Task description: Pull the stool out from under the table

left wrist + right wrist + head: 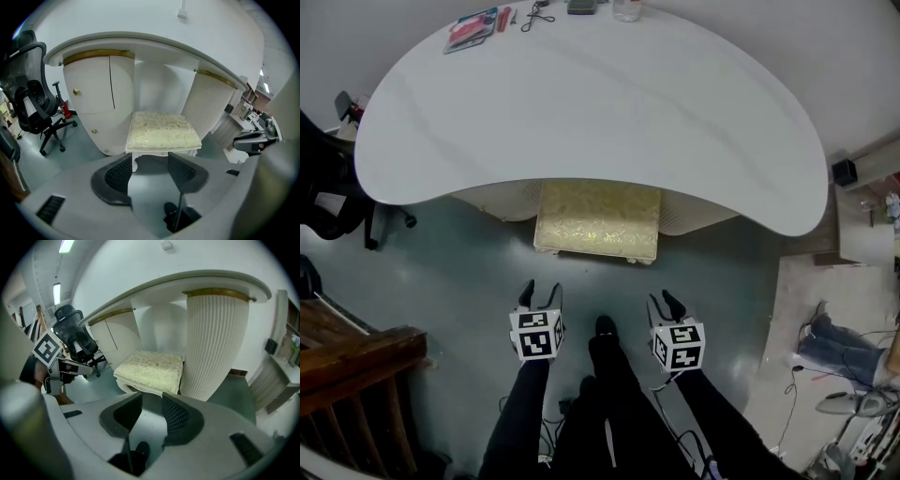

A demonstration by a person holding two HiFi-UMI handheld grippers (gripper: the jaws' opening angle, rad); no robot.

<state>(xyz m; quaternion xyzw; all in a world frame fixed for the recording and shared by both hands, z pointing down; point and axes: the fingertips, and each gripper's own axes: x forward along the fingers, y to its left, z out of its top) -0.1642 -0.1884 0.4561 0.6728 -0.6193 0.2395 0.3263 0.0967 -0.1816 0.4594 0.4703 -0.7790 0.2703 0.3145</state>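
Observation:
A stool with a cream brocade cushion (598,221) stands partly under the white curved table (581,103), between its two ribbed pedestals. The same stool (161,131) fills the middle of the left gripper view and sits left of a ribbed pedestal as the stool (150,371) in the right gripper view. My left gripper (541,296) hangs above the floor in front of the stool's left corner, jaws open and empty. My right gripper (667,306) hangs in front of the right corner, also open and empty. Neither touches the stool.
A black office chair (333,192) stands at the left of the table. A wooden frame (356,361) is at the lower left. Small items lie on the table's far edge (478,26). Cables and clutter (848,375) cover the floor at the right. The person's legs and shoe (605,328) are between the grippers.

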